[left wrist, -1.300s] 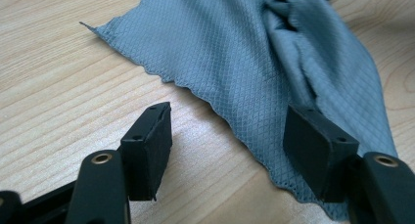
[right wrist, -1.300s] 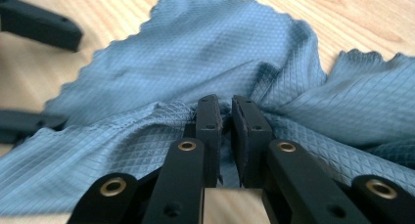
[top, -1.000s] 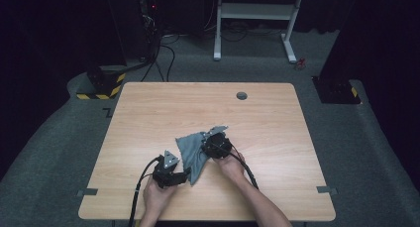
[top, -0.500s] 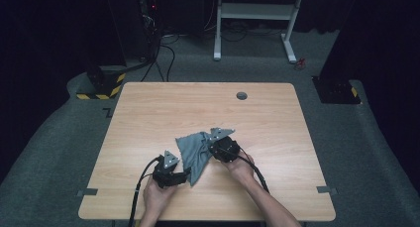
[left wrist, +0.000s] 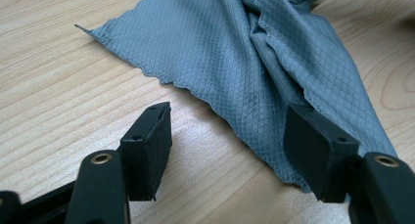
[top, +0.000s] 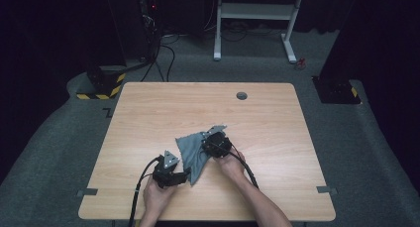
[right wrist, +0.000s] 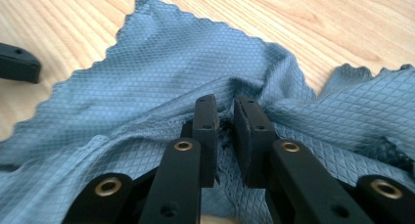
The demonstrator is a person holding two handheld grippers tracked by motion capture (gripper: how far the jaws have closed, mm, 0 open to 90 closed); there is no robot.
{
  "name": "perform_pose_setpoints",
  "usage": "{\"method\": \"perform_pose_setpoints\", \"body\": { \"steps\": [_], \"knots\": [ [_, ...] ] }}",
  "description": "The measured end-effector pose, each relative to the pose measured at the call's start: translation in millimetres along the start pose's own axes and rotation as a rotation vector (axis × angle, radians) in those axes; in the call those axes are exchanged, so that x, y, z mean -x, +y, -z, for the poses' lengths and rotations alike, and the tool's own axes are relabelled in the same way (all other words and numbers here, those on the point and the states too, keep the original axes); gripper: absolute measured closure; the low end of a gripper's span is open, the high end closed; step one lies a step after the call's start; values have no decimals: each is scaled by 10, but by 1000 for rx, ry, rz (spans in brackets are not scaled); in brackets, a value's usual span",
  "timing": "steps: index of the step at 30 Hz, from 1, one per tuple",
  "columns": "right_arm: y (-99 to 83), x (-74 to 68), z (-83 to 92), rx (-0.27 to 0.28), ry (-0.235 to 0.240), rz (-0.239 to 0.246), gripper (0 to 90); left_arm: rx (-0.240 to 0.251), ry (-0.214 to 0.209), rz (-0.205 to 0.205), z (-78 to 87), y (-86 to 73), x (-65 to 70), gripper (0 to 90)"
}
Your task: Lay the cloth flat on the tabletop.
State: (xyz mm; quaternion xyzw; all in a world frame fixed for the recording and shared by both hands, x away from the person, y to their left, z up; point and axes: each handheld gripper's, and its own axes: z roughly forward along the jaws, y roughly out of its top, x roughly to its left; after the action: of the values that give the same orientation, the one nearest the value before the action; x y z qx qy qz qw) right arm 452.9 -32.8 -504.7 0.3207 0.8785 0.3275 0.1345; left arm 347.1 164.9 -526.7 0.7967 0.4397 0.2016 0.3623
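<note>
While right hand-held gripper [right wrist: 225,136] pinches cloth [right wrist: 161,82] – left [left wrist: 235,150] gapes

Left black two-jaw gripper [top: 184,176] is resting with jaws wide apart; right black two-jaw gripper [right wrist: 225,117] is pinching, jaws nearly together, having just been opening slightly.

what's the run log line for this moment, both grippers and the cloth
left gripper: open, jaws astride cloth corner, no grip | right gripper: jaws just reopened slightly, pinching a cloth fold | cloth: crumpled on table
</note>
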Motion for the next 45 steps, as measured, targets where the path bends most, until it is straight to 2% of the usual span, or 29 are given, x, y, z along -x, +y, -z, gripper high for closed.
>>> {"method": "perform_pose_setpoints", "body": {
  "steps": [5,7,10,12,15,17,21,23,25,30,34,35,37,38,39,42,43,45],
  "knots": [
    [38,2,44,15,-12,12,750,0,1,-2,1,0,-1,352],
    [24,5,118,32,-15,21,749,1,0,-2,0,-1,-1,352],
    [-65,-11,234,33,-24,57,756,1,0,-3,0,0,-2,352],
    [-196,-15,275,13,-48,83,750,5,1,2,-2,-1,2,352],
    [-255,11,258,5,-61,73,737,2,0,1,-1,-1,1,352],
    [-279,57,198,0,-60,45,705,3,0,1,-1,-1,1,351],
    [-287,73,152,-1,-52,33,694,3,1,1,-1,-1,1,352],
    [-290,85,157,-3,-45,34,759,3,0,-1,-1,-1,0,352],
    [-292,96,166,-11,-63,42,845,3,1,1,-2,-1,1,351],
    [-306,122,201,-16,-66,41,890,3,0,2,-1,-1,1,351],
    [-342,119,319,-10,-61,59,891,3,1,-2,-1,0,-1,351],
    [-387,133,412,-8,-58,68,892,3,1,-2,-1,0,-1,351],
    [-422,141,466,-8,-55,65,891,2,1,-1,-1,0,-1,351],
    [-510,165,577,-6,-52,63,891,2,1,-1,0,0,-1,351],
    [-510,165,577,-6,-52,63,891,2,1,-1,0,0,-1,351],
    [-682,203,750,1,-41,59,892,5,1,2,-3,-1,1,351],
    [-810,215,854,-2,-39,55,892,5,1,2,-3,-1,1,351],
    [-876,221,900,-4,-39,54,893,5,1,3,-2,-1,3,351]
  ]
}}
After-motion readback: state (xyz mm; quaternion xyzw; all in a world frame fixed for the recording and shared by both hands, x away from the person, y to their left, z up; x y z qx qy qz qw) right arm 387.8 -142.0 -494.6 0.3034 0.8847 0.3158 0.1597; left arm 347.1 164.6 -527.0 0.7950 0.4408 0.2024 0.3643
